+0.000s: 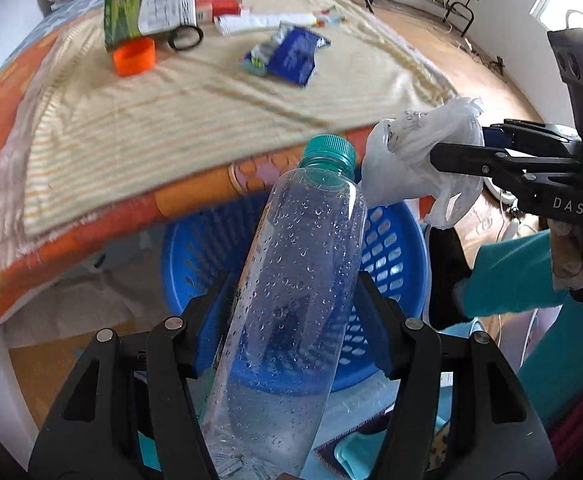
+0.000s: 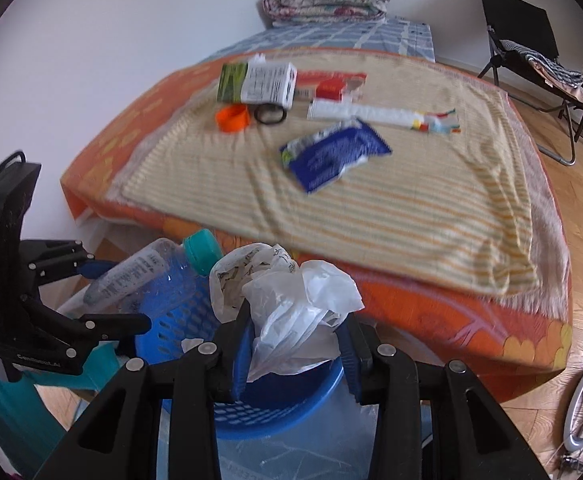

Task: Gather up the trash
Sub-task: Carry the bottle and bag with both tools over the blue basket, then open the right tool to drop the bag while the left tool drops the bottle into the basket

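My left gripper (image 1: pixel 291 316) is shut on a clear plastic bottle (image 1: pixel 291 280) with a teal cap, held tilted over a blue perforated basket (image 1: pixel 391 248). My right gripper (image 2: pixel 295 344) is shut on a crumpled white plastic bag (image 2: pixel 291 300), held above the same basket (image 2: pixel 267 412). The bag (image 1: pixel 415 160) and the right gripper (image 1: pixel 463 148) show at the right of the left wrist view. The bottle (image 2: pixel 151 276) and the left gripper (image 2: pixel 103 292) show at the left of the right wrist view.
On the striped cloth (image 2: pixel 371 208) over the bed lie a blue wrapper (image 2: pixel 331 156), an orange cap (image 2: pixel 233 117), a black ring (image 2: pixel 269 113), a green-white carton (image 2: pixel 255 82), a white tube (image 2: pixel 371 113) and a red box (image 2: pixel 329 88). A folding chair (image 2: pixel 531 60) stands far right.
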The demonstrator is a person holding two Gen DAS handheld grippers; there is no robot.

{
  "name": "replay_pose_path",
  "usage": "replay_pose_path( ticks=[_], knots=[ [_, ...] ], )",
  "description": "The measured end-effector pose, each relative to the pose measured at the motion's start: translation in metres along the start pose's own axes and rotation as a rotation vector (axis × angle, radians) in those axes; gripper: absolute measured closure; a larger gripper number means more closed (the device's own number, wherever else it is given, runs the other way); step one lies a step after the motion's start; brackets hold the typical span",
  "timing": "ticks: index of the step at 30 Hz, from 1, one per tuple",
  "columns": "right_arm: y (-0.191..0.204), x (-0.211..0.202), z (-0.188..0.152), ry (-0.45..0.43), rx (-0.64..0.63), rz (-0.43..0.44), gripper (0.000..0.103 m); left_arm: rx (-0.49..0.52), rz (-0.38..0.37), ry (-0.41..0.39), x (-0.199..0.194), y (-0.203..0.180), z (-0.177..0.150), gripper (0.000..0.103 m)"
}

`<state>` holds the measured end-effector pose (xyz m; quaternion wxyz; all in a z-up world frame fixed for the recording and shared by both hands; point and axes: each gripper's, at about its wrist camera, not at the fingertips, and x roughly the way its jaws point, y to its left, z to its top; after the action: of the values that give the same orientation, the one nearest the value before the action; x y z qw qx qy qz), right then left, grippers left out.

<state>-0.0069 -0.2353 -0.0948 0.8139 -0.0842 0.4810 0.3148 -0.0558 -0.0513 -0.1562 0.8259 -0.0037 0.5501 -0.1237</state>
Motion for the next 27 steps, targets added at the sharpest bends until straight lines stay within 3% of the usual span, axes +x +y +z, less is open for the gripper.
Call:
replay_pose_path(
  ticks=[18,23,27],
  knots=[
    [0.006,0.035,-0.018,0.106,-0.026,-0.033,0.057,0.004,0.039,0.12,0.037,-0.001,-0.004,0.04],
    [0.008,0.034,-0.017,0.1,-0.027,-0.036,0.038,0.006,0.049,0.122,0.041,-0.004,-0.001,0.04],
    [0.007,0.034,-0.016,0.098,-0.023,-0.04,0.035,-0.002,0.05,0.128,0.043,-0.003,0.001,0.039]
  ],
)
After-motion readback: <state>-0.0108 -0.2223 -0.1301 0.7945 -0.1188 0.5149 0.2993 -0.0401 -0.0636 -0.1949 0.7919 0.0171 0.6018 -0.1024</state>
